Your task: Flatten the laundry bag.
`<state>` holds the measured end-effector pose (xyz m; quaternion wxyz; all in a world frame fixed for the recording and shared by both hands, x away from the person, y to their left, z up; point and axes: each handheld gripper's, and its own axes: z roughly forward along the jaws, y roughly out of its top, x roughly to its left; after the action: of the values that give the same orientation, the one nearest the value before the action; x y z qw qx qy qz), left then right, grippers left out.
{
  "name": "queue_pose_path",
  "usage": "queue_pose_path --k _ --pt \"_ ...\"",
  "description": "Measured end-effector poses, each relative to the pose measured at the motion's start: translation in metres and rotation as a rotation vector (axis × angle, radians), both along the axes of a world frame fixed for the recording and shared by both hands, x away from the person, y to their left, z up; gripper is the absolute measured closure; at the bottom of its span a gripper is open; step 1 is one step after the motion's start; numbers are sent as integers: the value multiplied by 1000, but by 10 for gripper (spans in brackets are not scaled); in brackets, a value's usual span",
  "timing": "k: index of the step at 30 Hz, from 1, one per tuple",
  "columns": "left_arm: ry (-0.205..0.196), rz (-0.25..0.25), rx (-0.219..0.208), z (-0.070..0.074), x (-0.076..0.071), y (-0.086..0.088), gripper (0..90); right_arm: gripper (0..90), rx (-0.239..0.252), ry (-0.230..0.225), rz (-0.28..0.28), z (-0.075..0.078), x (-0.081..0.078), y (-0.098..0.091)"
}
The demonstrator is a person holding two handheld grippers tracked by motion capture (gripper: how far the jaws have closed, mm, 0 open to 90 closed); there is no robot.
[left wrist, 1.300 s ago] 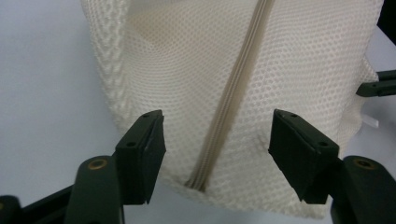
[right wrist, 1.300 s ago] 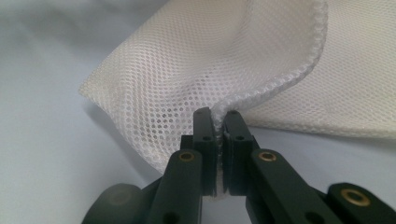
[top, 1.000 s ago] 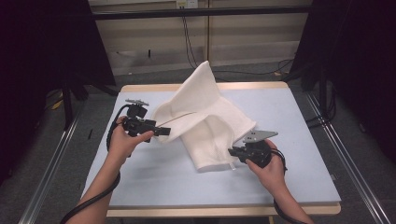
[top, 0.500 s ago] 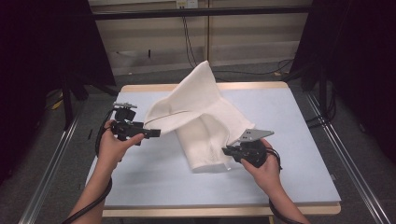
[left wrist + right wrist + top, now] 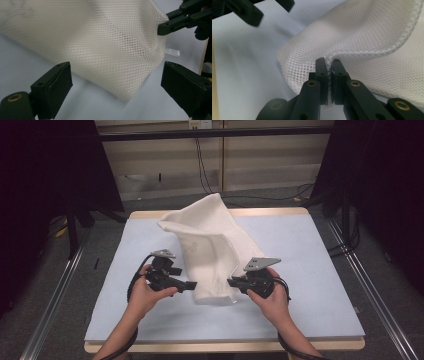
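A white mesh cloth [image 5: 210,245] lies rumpled on the blue table mat [image 5: 325,270], its far end raised in a fold. My right gripper [image 5: 231,282] is at the cloth's near right corner and is shut on the hem; in the right gripper view its jaws [image 5: 329,61] pinch the rolled edge of the mesh cloth [image 5: 367,32]. My left gripper [image 5: 192,285] is at the near left corner, open. In the left gripper view its jaws [image 5: 116,75] stand wide apart with the mesh cloth [image 5: 100,45] just ahead, untouched. The right gripper [image 5: 170,23] shows at the top right there.
The mat covers a wooden table whose edge [image 5: 225,346] runs along the front. Metal rails [image 5: 50,310] lie on the floor at both sides, and cables [image 5: 205,165] hang at the back wall. Bare mat lies left, right and in front of the cloth.
My left gripper has moved down and to the right, from the cloth's left side to its near left corner. The fold stretched toward it has fallen back. The right gripper kept its grip.
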<state>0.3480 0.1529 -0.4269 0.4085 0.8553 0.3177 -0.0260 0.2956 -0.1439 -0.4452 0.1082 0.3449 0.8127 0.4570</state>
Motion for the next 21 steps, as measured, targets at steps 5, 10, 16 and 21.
queue_pose_path --k 5,10,16,21 --pt "-68 -62 22 -4 0 -26 96 863 40 26 -8 3 4 0" --pt "-80 -125 53 -10 -3 -46 78 864 69 33 -13 7 7 0" --pt "-100 -154 99 -20 -6 -62 65 864 88 30 -10 11 9 8" --pt "-88 -218 85 -23 -8 -66 247 866 63 15 9 16 10 16"
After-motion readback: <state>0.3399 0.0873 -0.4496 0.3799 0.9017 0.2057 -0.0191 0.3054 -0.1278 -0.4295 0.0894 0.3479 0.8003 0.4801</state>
